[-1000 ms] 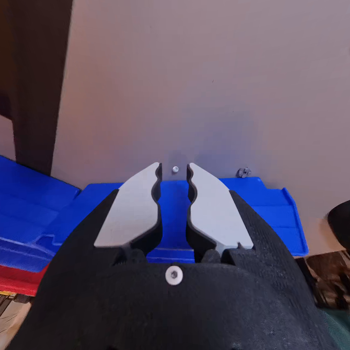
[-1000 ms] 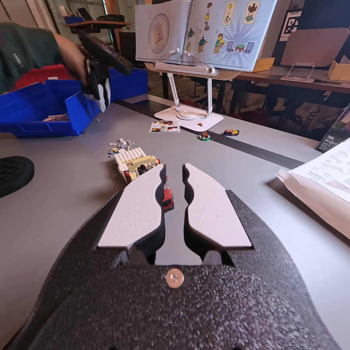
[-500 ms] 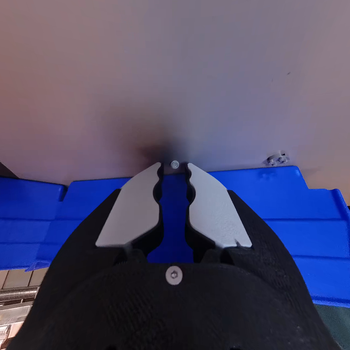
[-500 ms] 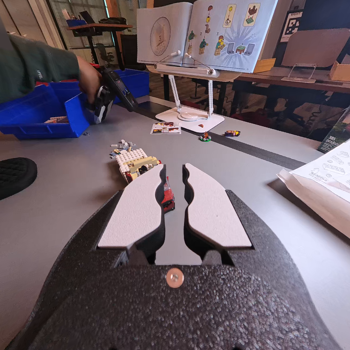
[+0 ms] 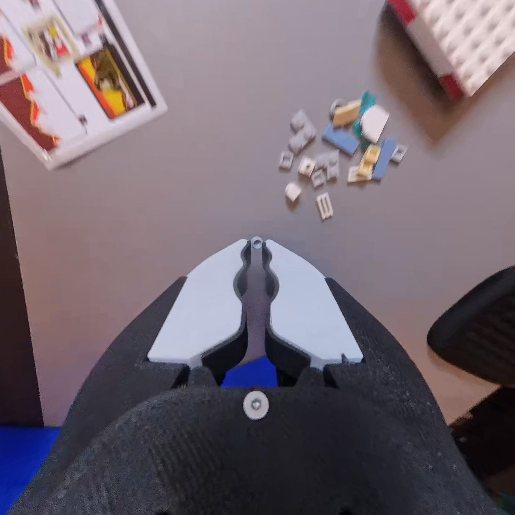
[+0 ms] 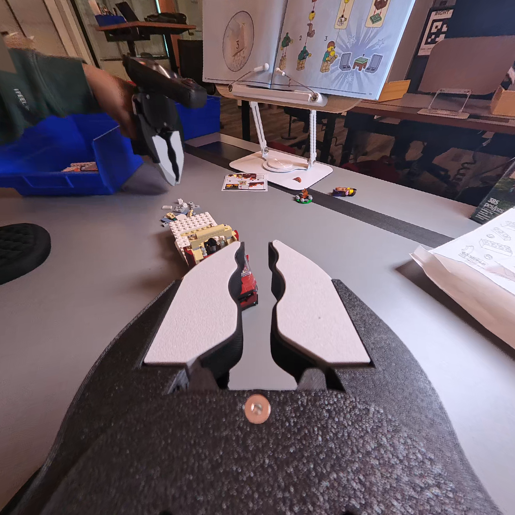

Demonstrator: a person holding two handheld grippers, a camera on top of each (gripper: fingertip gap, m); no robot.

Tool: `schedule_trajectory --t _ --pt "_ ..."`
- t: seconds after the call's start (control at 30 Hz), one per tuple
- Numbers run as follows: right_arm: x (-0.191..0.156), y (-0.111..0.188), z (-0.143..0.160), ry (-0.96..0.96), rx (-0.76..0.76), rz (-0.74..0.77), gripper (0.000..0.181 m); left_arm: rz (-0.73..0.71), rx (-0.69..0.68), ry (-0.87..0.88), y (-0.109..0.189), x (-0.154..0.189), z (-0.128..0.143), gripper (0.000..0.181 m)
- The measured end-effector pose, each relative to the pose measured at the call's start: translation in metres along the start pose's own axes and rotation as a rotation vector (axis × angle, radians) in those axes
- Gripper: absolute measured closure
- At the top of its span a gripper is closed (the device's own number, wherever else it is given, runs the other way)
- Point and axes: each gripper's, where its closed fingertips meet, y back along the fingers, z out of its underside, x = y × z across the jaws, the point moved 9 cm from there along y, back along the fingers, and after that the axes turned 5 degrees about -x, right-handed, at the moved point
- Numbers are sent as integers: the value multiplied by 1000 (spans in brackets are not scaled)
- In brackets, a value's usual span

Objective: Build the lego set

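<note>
Since a moment ago the left claw (image 5: 256,243) has lifted from beside the blue bin (image 6: 69,156), now pinching a small grey round piece (image 5: 256,242) above the table (image 5: 195,195), presumably bound for the lego build (image 6: 206,239) before the spread, empty right claw (image 6: 256,245).

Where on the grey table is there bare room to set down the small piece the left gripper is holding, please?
The left gripper pinches a small grey round piece. Bare table lies between the sticker sheet and the loose pieces; more lies between the black pad and the partly built model. It is crowded at the loose pieces beside the model.
</note>
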Motion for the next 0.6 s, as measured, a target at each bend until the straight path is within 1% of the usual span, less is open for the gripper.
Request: schedule_trajectory --t 0.03,0.1,0.13,0.2,0.27,0.37,0.43,0.47,0.57,0.6 --pt "0 0 0 1 -2 1 165 7 41 -8 -3 4 -8 174" --pt "0 0 1 1 -4 1 165 35 98 -10 -10 9 -21 174" --pt "0 -1 1 1 -6 0 165 38 100 -14 -13 11 -24 174" --pt "0 0 2 3 -8 3 165 57 99 -32 -17 15 -27 167" --pt "0 0 2 7 -10 4 165 74 125 -42 -13 17 -26 156" --pt "0 0 2 7 -11 1 165 42 129 -49 -4 14 -16 146" --pt "-1 0 2 7 -13 -4 165 24 62 -38 -1 12 -3 142" --pt "-1 0 2 8 -14 -6 165 0 -5 -34 -1 10 6 142" --pt "-2 -1 2 14 -16 -10 165 -16 -262 -18 -9 7 32 140" --pt "-3 -1 2 14 -16 -11 165 -22 -321 -9 -12 7 37 139"
